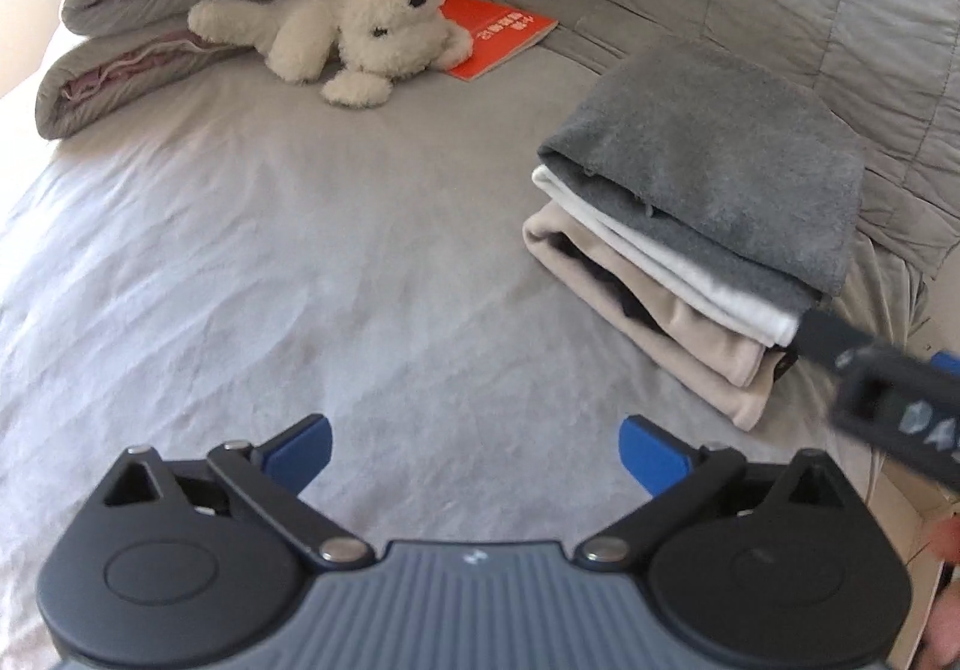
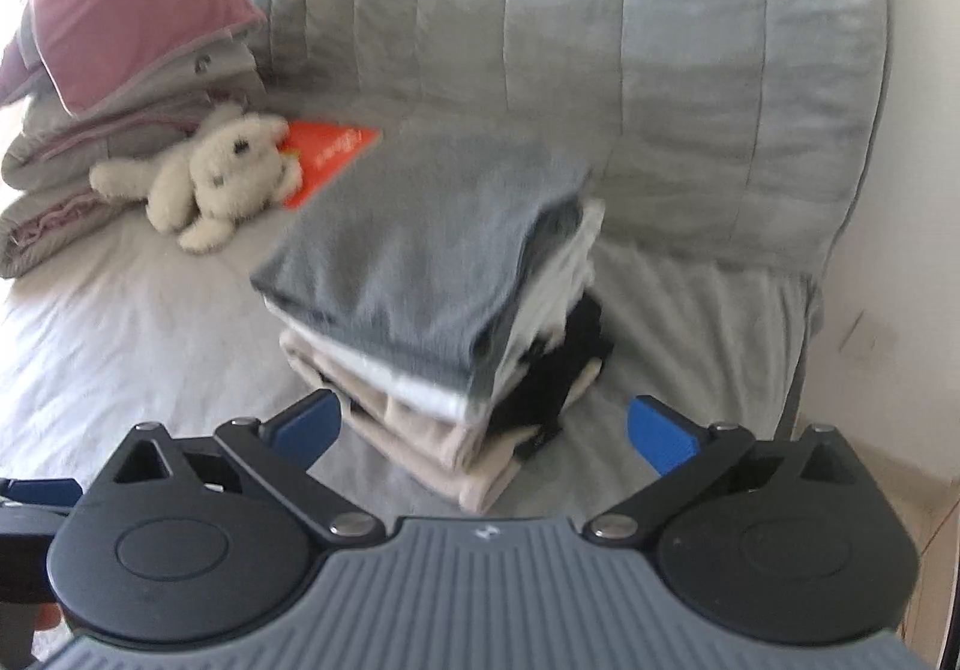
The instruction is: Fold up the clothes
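The left gripper (image 1: 477,451) had its jaws spread wide over the bare bed (image 1: 300,262), pinching nothing. The pile of folded clothes (image 1: 690,226) sat at two o'clock from it. The right gripper (image 2: 483,430) also had its jaws spread wide, with the pile's near corner between them. A white toy bear (image 1: 348,34) lay at eleven o'clock.

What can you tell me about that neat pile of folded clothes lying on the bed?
The pile of folded clothes lies flat on the grey bed sheet. A dark grey fleecy garment is on top, then a white one, then beige fabric, with something black tucked in low down. Its edges are roughly aligned. Neither gripper holds it.
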`<state>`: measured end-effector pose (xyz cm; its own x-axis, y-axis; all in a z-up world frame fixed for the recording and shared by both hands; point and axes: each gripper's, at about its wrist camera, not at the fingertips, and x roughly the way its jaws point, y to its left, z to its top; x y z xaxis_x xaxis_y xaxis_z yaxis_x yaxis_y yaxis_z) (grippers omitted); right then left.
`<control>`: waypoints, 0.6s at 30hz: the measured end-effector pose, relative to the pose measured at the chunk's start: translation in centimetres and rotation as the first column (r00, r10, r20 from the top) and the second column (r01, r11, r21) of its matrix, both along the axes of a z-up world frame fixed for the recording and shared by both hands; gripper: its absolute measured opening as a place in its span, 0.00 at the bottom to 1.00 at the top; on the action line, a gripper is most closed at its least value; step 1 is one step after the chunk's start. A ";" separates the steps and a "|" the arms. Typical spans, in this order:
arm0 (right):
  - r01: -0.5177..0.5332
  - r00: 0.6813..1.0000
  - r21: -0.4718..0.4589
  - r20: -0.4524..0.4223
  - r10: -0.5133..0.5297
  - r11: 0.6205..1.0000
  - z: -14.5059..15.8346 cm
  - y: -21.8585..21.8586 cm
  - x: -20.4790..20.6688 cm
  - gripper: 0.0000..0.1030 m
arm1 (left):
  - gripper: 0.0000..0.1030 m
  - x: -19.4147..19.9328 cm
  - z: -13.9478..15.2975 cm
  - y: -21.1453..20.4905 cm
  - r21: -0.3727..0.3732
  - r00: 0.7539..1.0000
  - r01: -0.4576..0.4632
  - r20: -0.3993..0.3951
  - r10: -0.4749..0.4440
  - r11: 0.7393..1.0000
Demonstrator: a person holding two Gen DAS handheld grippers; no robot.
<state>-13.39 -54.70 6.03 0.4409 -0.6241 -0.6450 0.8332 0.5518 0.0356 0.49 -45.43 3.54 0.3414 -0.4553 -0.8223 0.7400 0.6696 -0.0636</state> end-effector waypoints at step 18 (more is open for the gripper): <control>0.106 0.994 0.000 0.020 -0.106 0.994 0.0 -1.6 -1.3 1.00 | 0.99 -0.9 -1.8 -2.4 0.081 0.999 0.048 -0.017 -0.047 0.996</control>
<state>-14.66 -56.28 6.07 0.3847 -0.6686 -0.6363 0.8863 0.4601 0.0525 -0.36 -47.81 1.77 0.3080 -0.4020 -0.8623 0.7706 0.6369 -0.0217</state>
